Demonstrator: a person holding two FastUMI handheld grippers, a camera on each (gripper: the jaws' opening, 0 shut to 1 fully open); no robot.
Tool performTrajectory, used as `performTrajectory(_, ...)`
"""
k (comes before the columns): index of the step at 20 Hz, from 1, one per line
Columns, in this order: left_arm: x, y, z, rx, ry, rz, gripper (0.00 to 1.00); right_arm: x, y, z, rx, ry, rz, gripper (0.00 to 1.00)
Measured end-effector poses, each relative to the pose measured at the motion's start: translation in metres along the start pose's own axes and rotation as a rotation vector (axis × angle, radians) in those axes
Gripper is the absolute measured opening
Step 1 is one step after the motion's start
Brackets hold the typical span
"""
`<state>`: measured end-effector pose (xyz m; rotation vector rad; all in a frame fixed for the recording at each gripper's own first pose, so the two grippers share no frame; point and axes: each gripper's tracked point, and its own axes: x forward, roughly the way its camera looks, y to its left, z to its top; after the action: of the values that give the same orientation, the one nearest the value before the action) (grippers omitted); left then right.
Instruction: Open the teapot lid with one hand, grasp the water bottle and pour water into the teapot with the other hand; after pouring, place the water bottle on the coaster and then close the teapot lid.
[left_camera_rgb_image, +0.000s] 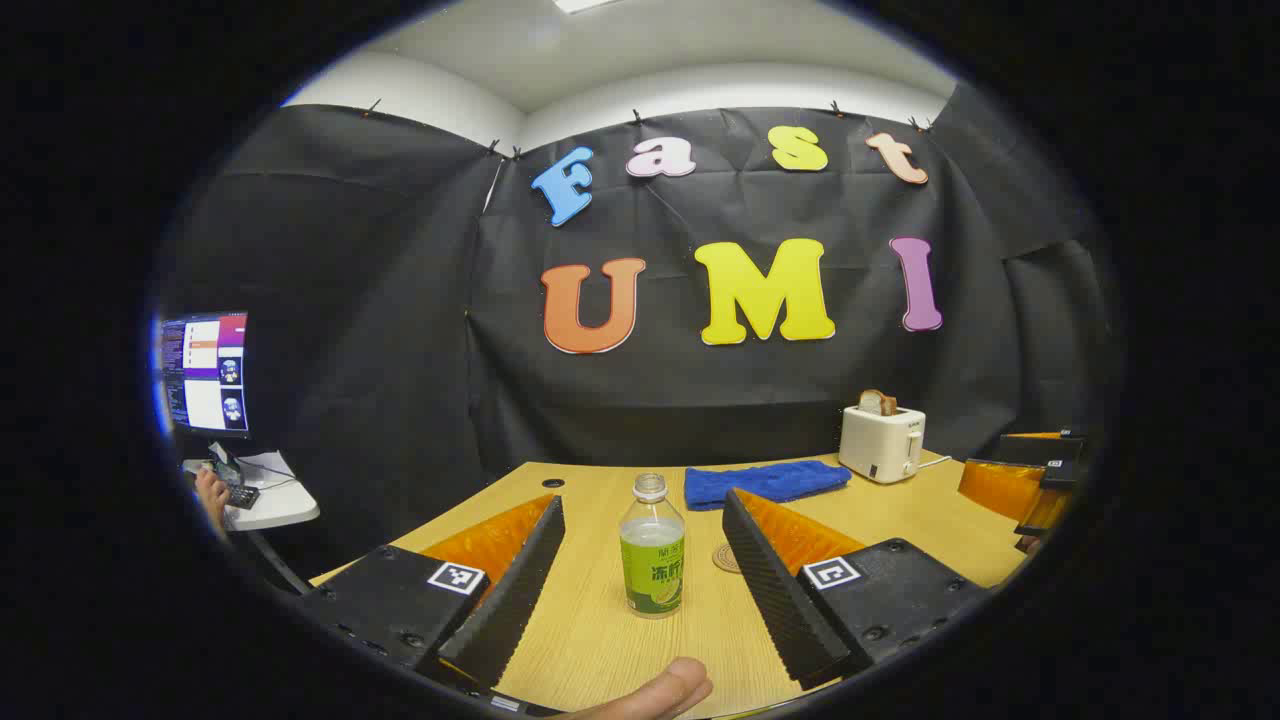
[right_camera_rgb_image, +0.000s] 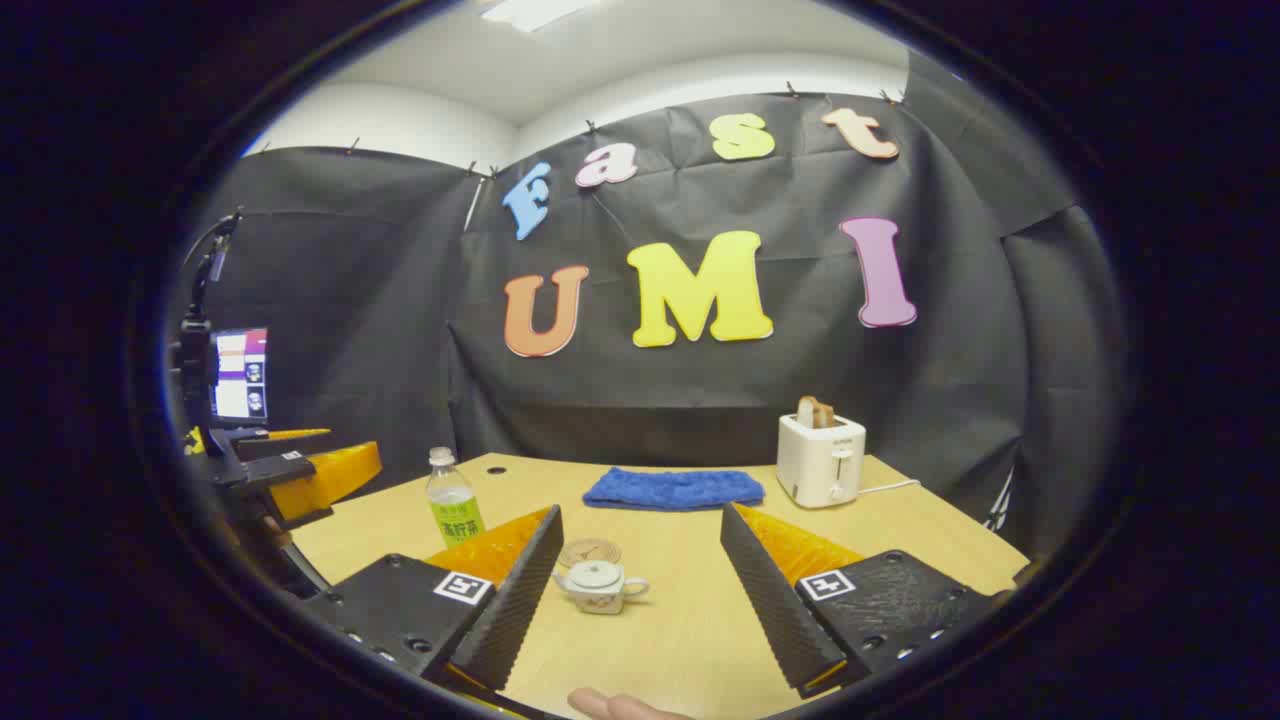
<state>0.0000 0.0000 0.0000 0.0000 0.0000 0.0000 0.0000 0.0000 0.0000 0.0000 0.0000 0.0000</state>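
Thumb nearest; towel, toaster behind teapot.

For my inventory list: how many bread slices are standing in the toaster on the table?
2, as far as the right gripper view shows: both bread slices stand side by side in the white toaster at the table's far right, beside the blue towel. More could sit deeper inside.

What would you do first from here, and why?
Probably ease the right gripper forward and down onto the teapot lid: its lid is on, it sits between the open fingers, and the water bottle stands untouched before the open left gripper.
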Motion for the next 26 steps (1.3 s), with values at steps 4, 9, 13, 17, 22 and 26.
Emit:
performTrajectory(4,0.004,-0.002,-0.011,0.022,0.028,0.005,0.99,0.002,0.005,-0.006,0.002,0.019,0.037,0.99)
performTrajectory(9,0.008,-0.002,-0.013,0.02,0.027,0.0,0.99,0.004,0.007,-0.013,0.009,0.048,0.055,0.92)
performTrajectory(13,0.01,0.001,-0.018,0.032,0.039,0.011,0.99,0.002,0.006,-0.012,-0.006,0.045,0.052,0.96)
performTrajectory(17,0.012,0.001,-0.022,0.032,0.058,0.008,0.99,0.004,0.007,-0.014,-0.021,0.05,0.048,0.92)
performTrajectory(22,0.016,-0.004,-0.029,0.019,0.078,-0.015,0.99,0.004,0.009,-0.015,-0.043,0.047,0.045,0.95)
performTrajectory(26,0.025,-0.013,-0.04,-0.024,0.103,-0.06,0.99,0.003,0.008,-0.016,-0.054,0.05,0.034,0.95)
